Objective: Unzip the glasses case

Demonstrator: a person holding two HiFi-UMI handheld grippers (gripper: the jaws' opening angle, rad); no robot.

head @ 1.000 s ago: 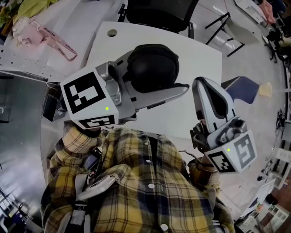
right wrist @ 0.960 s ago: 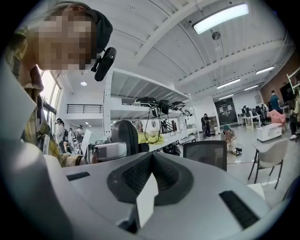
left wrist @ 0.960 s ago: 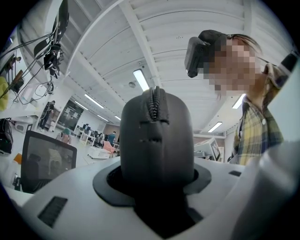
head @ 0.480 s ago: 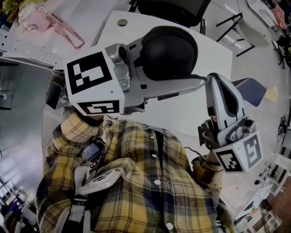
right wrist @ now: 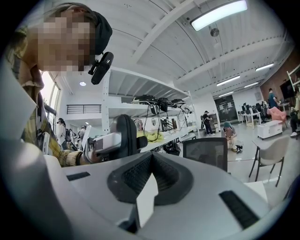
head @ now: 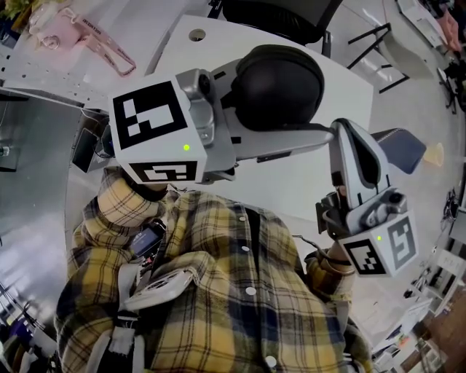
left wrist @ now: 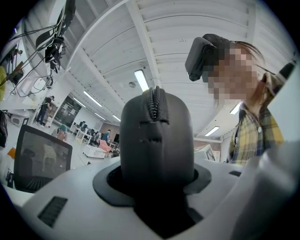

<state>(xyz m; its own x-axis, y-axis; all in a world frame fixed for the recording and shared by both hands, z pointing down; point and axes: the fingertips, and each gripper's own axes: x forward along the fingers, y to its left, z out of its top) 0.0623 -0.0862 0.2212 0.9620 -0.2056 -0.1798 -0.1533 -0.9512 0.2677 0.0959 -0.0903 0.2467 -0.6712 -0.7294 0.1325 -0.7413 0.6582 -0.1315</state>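
I see my left tongs (left wrist: 157, 190) closed tight on the glasses case (left wrist: 157, 140). The case is black and round at the ends. It sits right between the two jaws and stands up out of them. One end is down in the grip and the other end pokes out. A zip (left wrist: 153, 105) runs over the end that pokes out, and it looks closed there.

In the head view the case (head: 280, 87) is up in the air above the white bench (head: 189, 55), not lying on it. One long grey jaw runs along under the case.

My right tongs (right wrist: 151, 176) are closed too, but they hold nothing. The two dark pads meet in the middle with no gap. In the head view they (head: 349, 142) point up and away from me, just to the right of the case. They are near the tip of the left tongs' long jaw. I cannot tell if the two touch there. The right tongs do not touch the case. From the right gripper view the case (right wrist: 123, 136) shows off to the left, in the left tongs' grip.

A dark chair (head: 277, 13) stands at the far side of the bench.
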